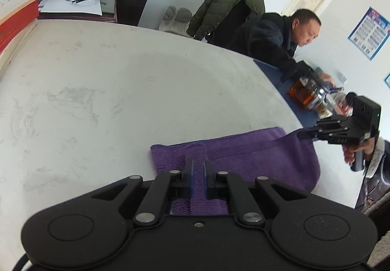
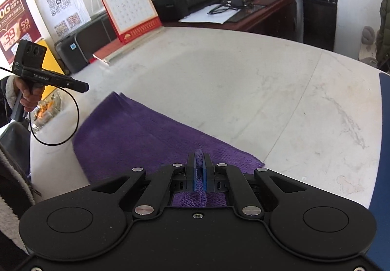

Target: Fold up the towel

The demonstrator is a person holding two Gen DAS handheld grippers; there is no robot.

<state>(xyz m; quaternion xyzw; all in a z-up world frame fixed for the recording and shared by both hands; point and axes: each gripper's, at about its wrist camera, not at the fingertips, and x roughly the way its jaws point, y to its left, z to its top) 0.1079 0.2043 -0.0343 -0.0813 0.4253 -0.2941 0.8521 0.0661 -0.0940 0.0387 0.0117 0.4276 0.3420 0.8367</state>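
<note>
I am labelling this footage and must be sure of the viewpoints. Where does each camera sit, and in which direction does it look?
Left wrist: sits on the left hand-held gripper, looking along its fingers over the purple towel; shows the right hand-held gripper.
Right wrist: sits on the right hand-held gripper, shut on the towel's edge, facing the calendar; shows the left one sideways.
Shared: towel, white table.

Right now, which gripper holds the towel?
The right gripper: towel fabric sits pinched between its fingers. The left gripper hangs clear of it.
</note>
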